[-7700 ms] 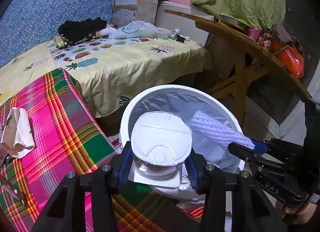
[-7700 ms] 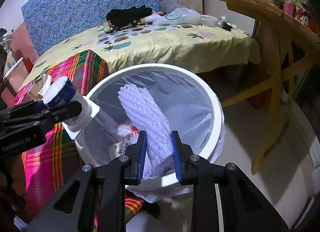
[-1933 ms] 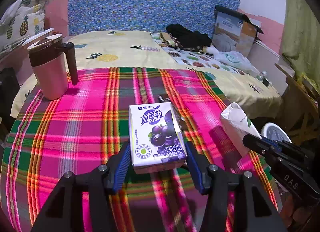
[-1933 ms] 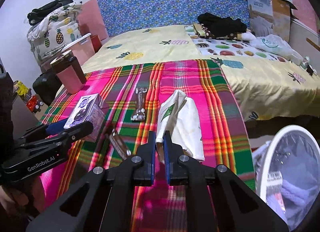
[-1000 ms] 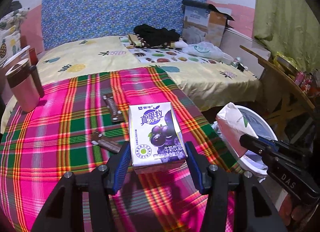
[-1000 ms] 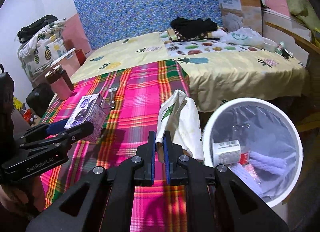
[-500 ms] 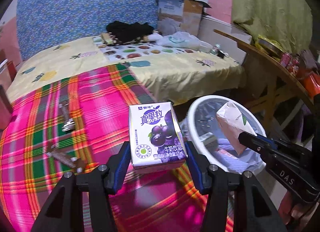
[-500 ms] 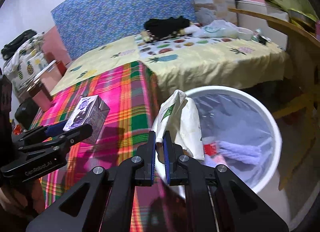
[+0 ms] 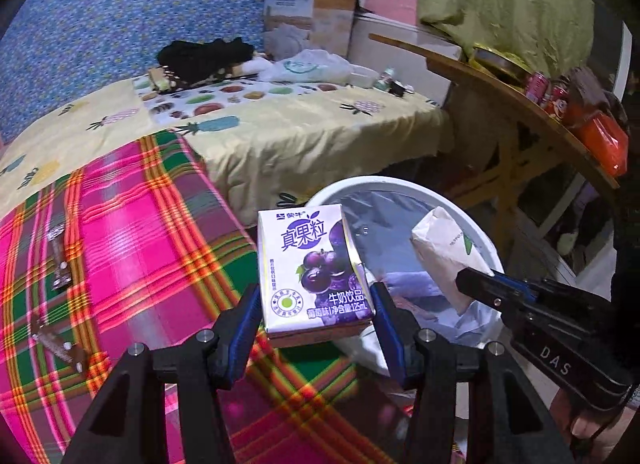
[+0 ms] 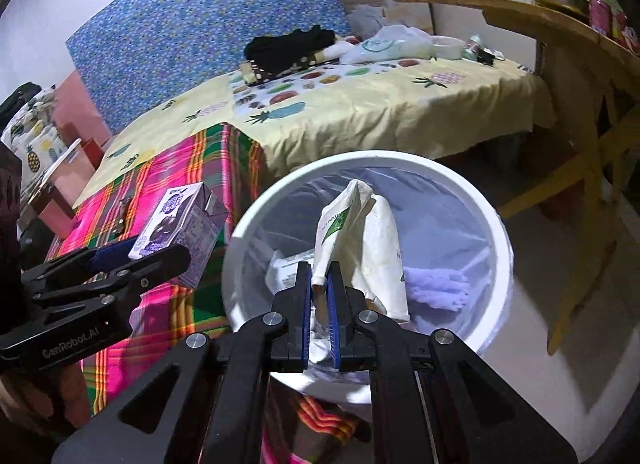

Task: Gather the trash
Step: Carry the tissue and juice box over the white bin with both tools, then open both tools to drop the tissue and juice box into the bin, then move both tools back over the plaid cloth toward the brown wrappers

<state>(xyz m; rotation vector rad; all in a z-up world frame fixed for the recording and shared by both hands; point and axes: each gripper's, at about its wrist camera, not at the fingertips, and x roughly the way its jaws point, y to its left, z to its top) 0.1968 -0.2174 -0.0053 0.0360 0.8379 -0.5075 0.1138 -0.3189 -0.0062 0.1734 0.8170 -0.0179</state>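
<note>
Carton [image 9: 314,270] sits upright between the left gripper's [image 9: 315,314] blue pads, which press its two sides; its purple front with grapes and print faces the camera, and its base is hidden behind the pads' lower edge. Left of those fingers lies a plaid cloth [image 9: 132,248] with two dark wrappers [image 9: 60,260] on it, blurred and too small to read. Beyond and right of the fingertips stands the white bin [image 9: 404,187], its near rim covered by the carton. In the right wrist view the carton [image 10: 180,232] shows from the side, held over the cloth's edge, just left of the bin's rim.

The right gripper [image 10: 319,292] is nearly shut, its fingers pinching the lower edge of a cream paper bag [image 10: 360,248] with a green mark; the pinched part is hidden between the blue pads. The bag stands up from the fingertips, over the bin's mouth [image 10: 472,191]. Inside the bin, past the fingers, lie a clear liner, a pale purple foam net [image 10: 436,288] to the right, and a white item with a label to the left, mostly covered by the bag. From the left wrist view, only the bag's top [image 9: 444,252] shows above the right gripper's dark finger [image 9: 492,292]. A wooden table [image 10: 560,35] runs along the right, cut off by the frame.
</note>
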